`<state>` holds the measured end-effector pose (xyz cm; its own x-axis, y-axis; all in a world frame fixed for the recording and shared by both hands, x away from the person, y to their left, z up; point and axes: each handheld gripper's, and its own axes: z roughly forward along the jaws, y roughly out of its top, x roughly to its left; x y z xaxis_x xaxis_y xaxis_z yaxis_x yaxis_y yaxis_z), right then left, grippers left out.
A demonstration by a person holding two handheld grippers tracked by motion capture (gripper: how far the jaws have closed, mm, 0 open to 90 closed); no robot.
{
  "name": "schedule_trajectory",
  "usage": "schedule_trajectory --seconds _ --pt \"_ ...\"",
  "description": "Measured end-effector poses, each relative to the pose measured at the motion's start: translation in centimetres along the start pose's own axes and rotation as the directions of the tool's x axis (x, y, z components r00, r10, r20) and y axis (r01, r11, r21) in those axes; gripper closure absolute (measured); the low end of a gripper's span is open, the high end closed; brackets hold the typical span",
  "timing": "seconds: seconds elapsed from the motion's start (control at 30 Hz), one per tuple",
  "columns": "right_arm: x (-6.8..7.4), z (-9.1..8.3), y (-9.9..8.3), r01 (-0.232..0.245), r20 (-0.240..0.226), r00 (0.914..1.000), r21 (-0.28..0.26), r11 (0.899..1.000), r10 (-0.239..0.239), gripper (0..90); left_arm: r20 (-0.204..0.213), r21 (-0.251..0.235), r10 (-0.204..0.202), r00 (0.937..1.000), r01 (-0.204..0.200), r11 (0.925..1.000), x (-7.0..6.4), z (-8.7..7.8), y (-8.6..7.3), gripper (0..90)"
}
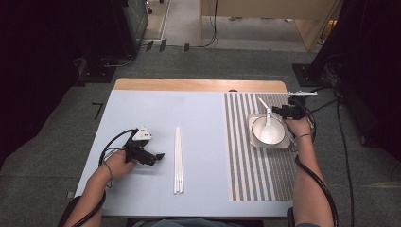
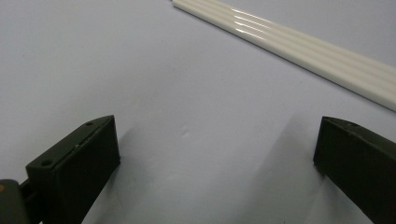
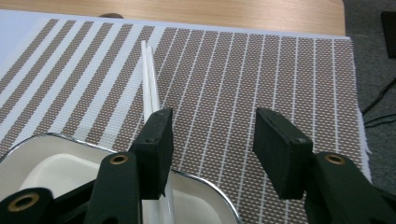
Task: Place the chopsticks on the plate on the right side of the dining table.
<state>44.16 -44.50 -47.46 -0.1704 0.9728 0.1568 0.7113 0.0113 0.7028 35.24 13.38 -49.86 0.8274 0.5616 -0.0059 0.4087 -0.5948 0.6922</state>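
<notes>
Meanwhile, right hand-held gripper (image 3: pixel 210 149) hovers agape beside spoon (image 3: pixel 152 93).

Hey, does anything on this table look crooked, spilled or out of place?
Nothing stands out. The white chopsticks lie straight and together on the pale blue mat, and the white spoon leans in the white bowl on the brown striped placemat. No spills or damage.

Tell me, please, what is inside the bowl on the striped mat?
A white spoon lies inside the bowl, its handle sticking out past the far rim over the striped mat. No food shows. The right gripper covers part of the rim.
</notes>
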Motion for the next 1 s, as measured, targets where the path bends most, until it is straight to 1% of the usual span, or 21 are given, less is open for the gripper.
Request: schedule_trajectory --seconds 0.07,0.23,0.33,0.37,0.43,0.53,0.7,0.8,1.0 --pt "0.11 -0.01 0.01 -0.002 -0.009 1.0 0.003 1.0 0.002 48.1 0.0 0.0 0.0 1.0 0.0 1.0 0.0 0.0 0.0 0.0" --pt "0.38 0.02 0.08 0.012 -0.039 0.9992 -0.001 1.0 -0.012 48.7 0.0 0.0 0.0 1.0 0.0 1.0 0.0 0.0 0.0 0.0" --pt "0.47 0.05 0.08 0.004 -0.054 0.9985 -0.001 1.0 -0.004 48.7 0.0 0.0 0.0 1.0 0.0 1.0 0.0 0.0 0.0 0.0" --pt "0.48 0.05 0.08 0.005 -0.054 0.9985 -0.002 1.0 -0.005 48.7 0.0 0.0 0.0 1.0 0.0 1.0 0.0 0.0 0.0 0.0" --pt "0.41 0.0 0.09 0.012 -0.04 0.9991 -0.012 1.0 -0.013 48.7 0.0 0.0 0.0 1.0 0.0 1.0 0.0 0.0 0.0 0.0" --pt "0.2 -0.17 0.11 0.004 -0.026 0.9996 -0.024 1.0 -0.005 48.7 0.0 0.0 0.0 1.0 0.0 1.0 0.0 0.0 0.0 0.0" --pt "-0.01 -0.05 -0.1 -0.004 -0.015 0.9999 -0.004 1.0 0.004 48.7 0.0 0.0 0.0 1.0 0.0 1.0 -0.01 0.0 0.0 0.0" --pt "0.07 0.06 -0.13 -0.003 -0.021 0.9998 0.005 1.0 0.003 49.2 0.0 0.0 -0.001 1.0 0.001 1.0 0.0 0.0 0.0 0.0" --pt "0.35 0.05 0.03 0.007 -0.036 0.9993 0.004 1.0 -0.007 49.5 0.0 0.0 0.0 1.0 0.0 1.0 0.0 0.0 0.0 0.0"
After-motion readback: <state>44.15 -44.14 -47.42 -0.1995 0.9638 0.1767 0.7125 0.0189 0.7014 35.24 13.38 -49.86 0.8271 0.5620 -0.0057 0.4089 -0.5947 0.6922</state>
